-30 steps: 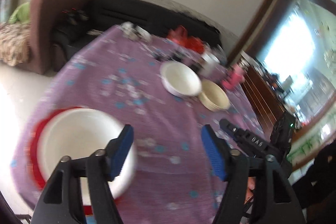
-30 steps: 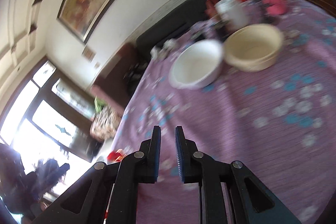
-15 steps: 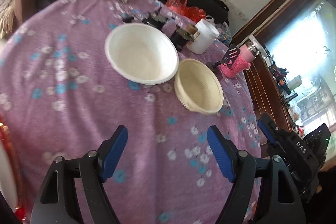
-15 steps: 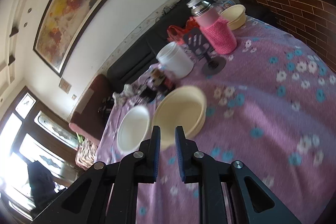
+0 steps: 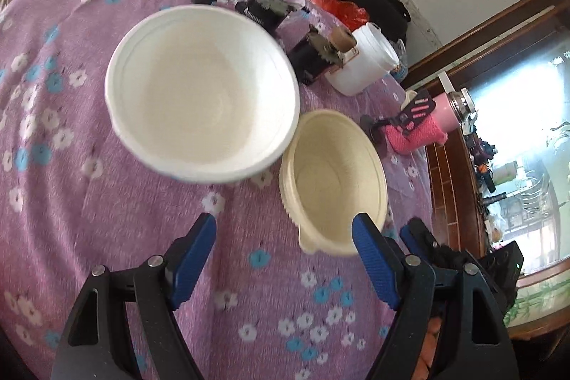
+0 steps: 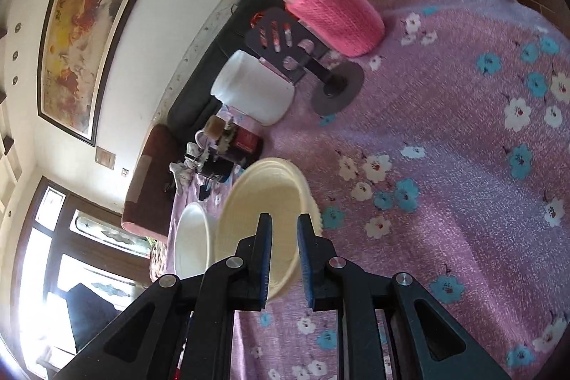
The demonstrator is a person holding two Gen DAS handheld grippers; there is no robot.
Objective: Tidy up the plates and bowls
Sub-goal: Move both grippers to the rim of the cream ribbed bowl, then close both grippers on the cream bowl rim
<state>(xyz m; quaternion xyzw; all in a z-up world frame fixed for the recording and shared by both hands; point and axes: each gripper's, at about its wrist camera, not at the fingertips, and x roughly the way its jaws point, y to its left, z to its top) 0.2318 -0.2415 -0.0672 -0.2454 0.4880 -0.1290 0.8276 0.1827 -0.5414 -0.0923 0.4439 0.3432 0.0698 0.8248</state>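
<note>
On the purple flowered tablecloth (image 5: 107,202) sit two bowls side by side, so close that their rims look like they touch. The white bowl (image 5: 203,91) is the bigger one, and the cream bowl (image 5: 335,180) sits at about 4 o'clock from it in the left wrist view. The left claw (image 5: 283,259) hangs over the cloth with its blue pads wide apart; its jaws have just been opening, and nothing is between them. The right-side pad (image 5: 374,264) is at the near rim of the cream bowl, but I cannot tell if it touches. The white bowl is at 11 o'clock from this claw. In the right wrist view, the right claw (image 6: 284,259) has its two pads almost shut, with only a thin gap and nothing pinched in it. The cream bowl (image 6: 263,202) shows right behind the pads, and the white bowl (image 6: 190,244) is at 9 o'clock from them. At 12 o'clock from the right claw stand a white tub (image 6: 254,88) and a bottle in a pink knitted cover (image 6: 327,9).
</note>
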